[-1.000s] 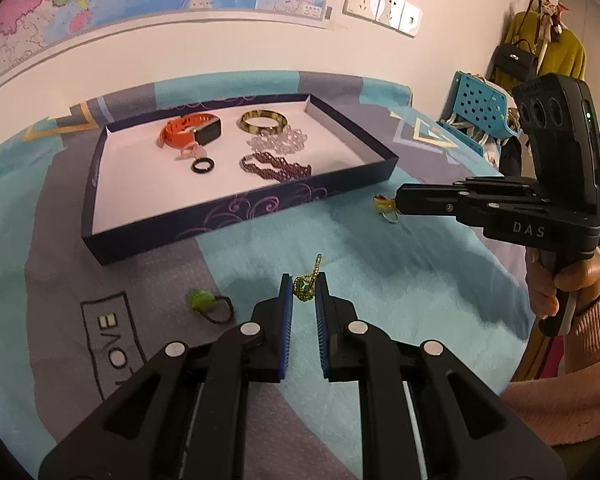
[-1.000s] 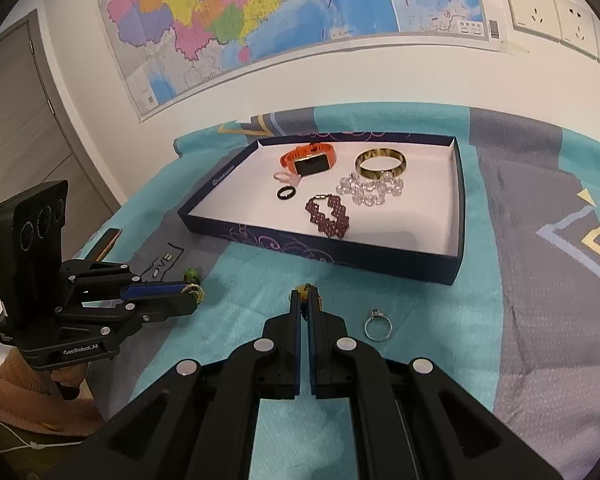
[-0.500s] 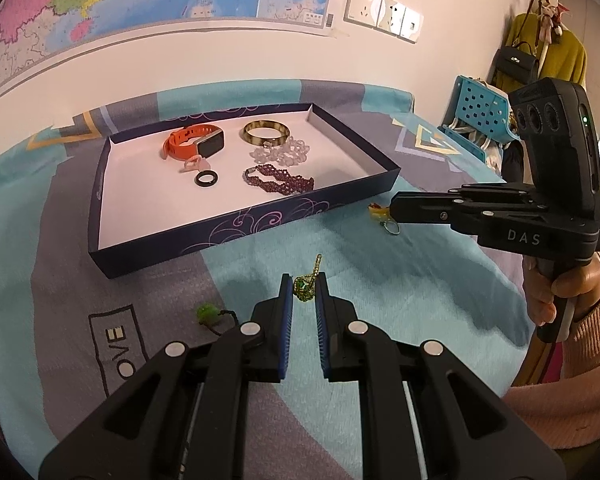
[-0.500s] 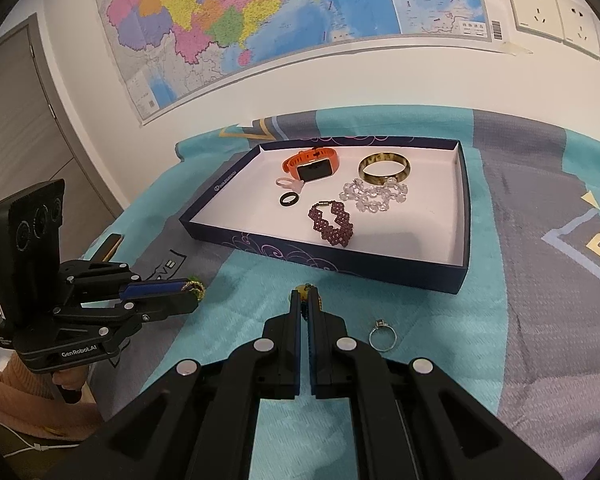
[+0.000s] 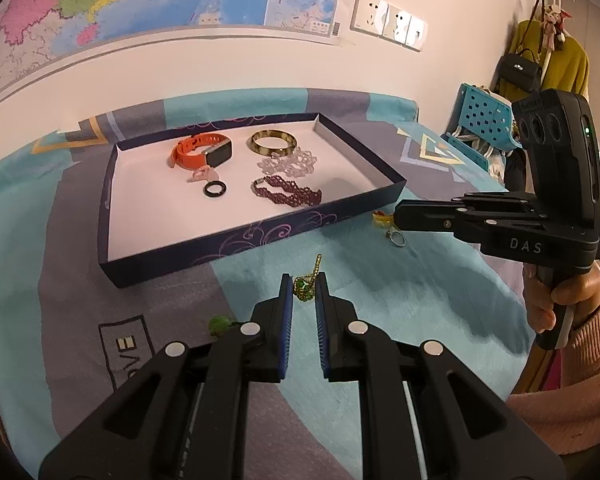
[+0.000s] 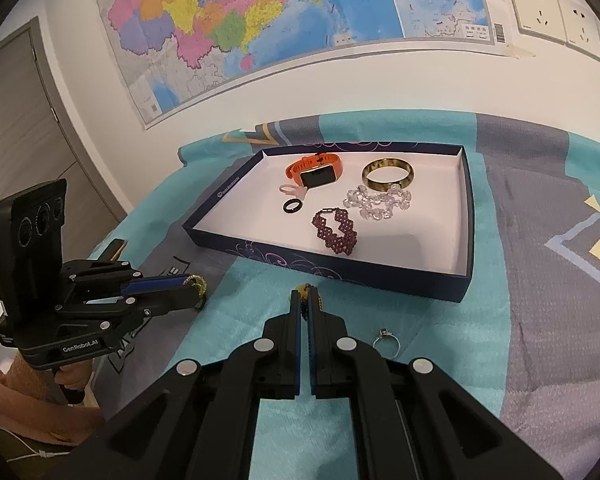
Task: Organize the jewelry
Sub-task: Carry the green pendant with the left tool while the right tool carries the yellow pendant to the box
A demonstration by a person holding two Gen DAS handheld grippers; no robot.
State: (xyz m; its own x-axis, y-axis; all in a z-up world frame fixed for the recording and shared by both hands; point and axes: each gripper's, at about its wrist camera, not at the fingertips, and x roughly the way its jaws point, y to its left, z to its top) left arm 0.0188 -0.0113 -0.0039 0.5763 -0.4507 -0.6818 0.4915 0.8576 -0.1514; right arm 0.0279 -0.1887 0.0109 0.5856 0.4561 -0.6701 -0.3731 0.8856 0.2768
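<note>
Both grippers hang just short of the near wall of the dark blue tray (image 5: 236,248), each with a small piece pinched at its tips, and to my eye both are ready to carry their loads over the rim.

The left gripper (image 5: 303,286) has its blue pads closed on a green and gold beaded piece (image 5: 306,283); its gold tail sticks up past the fingertips. The right gripper (image 6: 305,300) is closed almost flat on something small and yellow-gold (image 6: 300,290), of which only a sliver peeks out at the tip, so what it is I cannot tell.

The tray sits on the far side of a teal and grey cloth (image 5: 380,312). Inside, toward its far end, lie an orange smartwatch (image 5: 202,152), a gold bangle (image 5: 272,142), a clear bead bracelet (image 5: 290,164), a maroon beaded bracelet (image 5: 288,194), a black ring (image 5: 214,189) and a small pink piece (image 5: 199,174). The near half of the white floor is bare, a fair spot for new pieces.

A silver ring (image 6: 386,340) lies loose on the cloth, just right of the right gripper's fingers. A green bauble on a dark loop (image 5: 219,323) lies by the left gripper. Both look like later pickups.

The tray's near wall stands between the grippers and the floor inside, so each load must clear it. The dangling tail could catch the rim.
</note>
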